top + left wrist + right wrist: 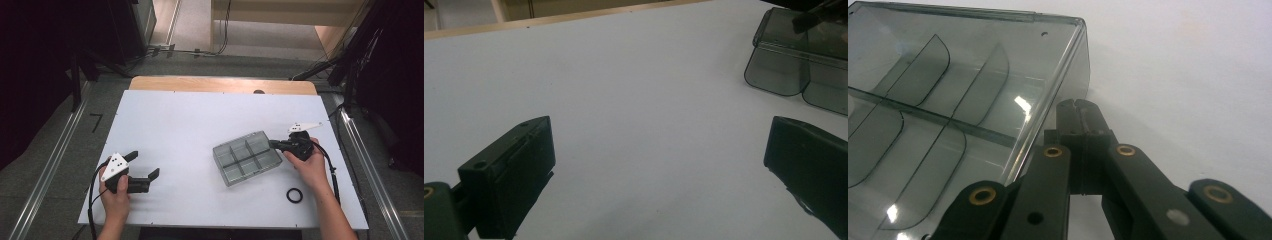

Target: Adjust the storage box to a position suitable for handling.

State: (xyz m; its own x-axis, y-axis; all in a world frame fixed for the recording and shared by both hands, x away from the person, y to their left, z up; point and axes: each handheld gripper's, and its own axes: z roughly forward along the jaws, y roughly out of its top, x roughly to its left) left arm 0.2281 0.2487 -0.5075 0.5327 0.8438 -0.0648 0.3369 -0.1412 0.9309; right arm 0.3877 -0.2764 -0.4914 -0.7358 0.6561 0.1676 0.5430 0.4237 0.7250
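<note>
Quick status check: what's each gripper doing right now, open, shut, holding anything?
Left gripper: open, fingers wide apart, nothing between them, over bare table.
Right gripper: shut, fingers together against the outside wall of the compartment box, holding nothing.

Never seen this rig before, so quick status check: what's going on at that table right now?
Left gripper open, idle on the table. Right gripper shut, tips against the smoky divided box wall. Black ring lies apart, not in the way.

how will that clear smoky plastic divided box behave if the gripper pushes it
The clear smoky plastic divided box looks rigid, with thin walls and empty compartments, so probably light. Lying flat on the smooth white table, it should slide or pivot rather than tip, since the shut right gripper meets it near one corner.
</note>
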